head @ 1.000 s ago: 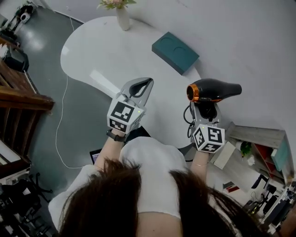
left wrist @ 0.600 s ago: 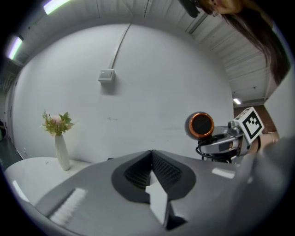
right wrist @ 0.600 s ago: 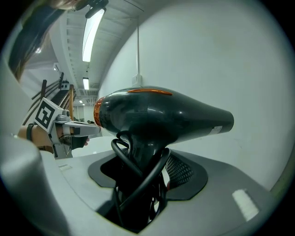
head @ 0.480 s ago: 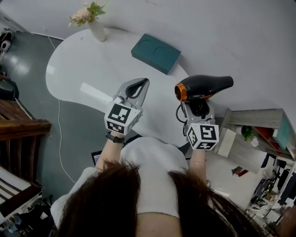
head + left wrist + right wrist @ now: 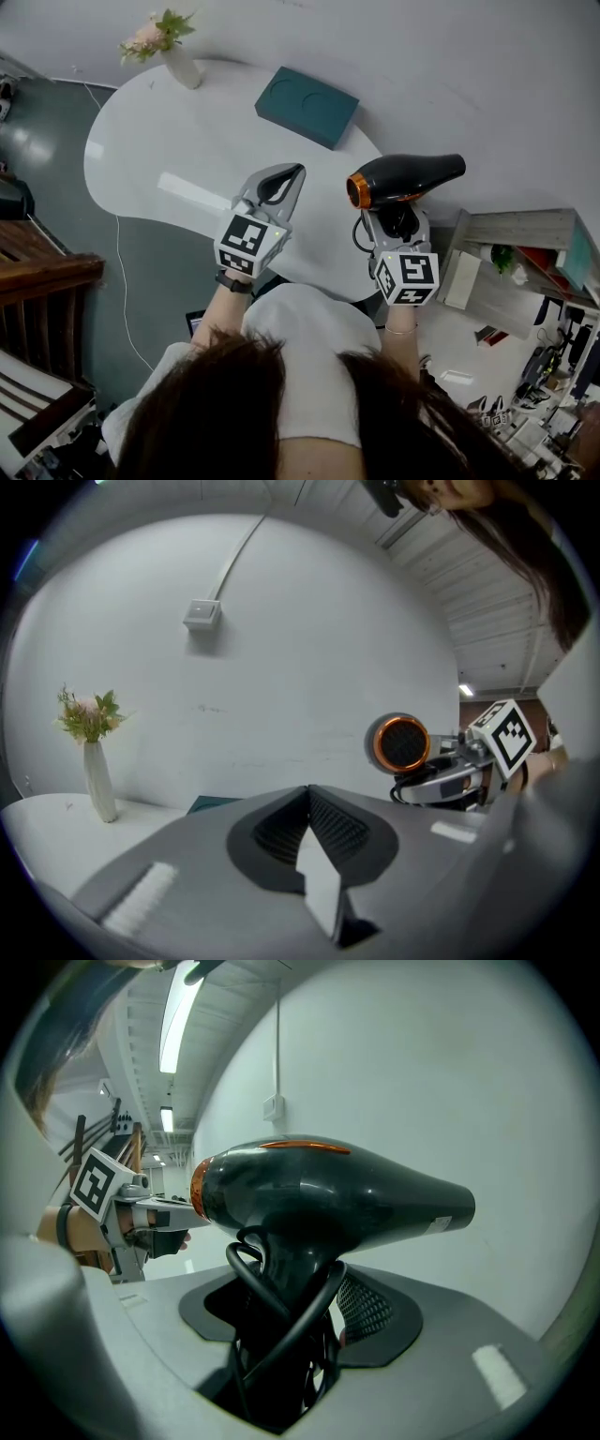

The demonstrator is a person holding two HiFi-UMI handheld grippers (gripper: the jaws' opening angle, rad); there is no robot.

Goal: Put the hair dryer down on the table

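Right gripper view is showing the right gripper (image 5: 286, 1335) clamping the black hair dryer (image 5: 328, 1194) by its cord-wrapped handle, in the air beside the white table's (image 5: 187, 131) edge. The left gripper (image 5: 284, 180) is hovering pinched together, empty. Released here, the dryer could be tipping off the edge, or its looped cord snagging a jaw.

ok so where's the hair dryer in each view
Head view: hair dryer sits right of centre, its orange-ringed end facing left.
Left gripper view: hair dryer sits right of centre, its orange-ringed end facing the camera.
Right gripper view: hair dryer fills the centre, side on.
Shared landmark: the white wall shows in all three.
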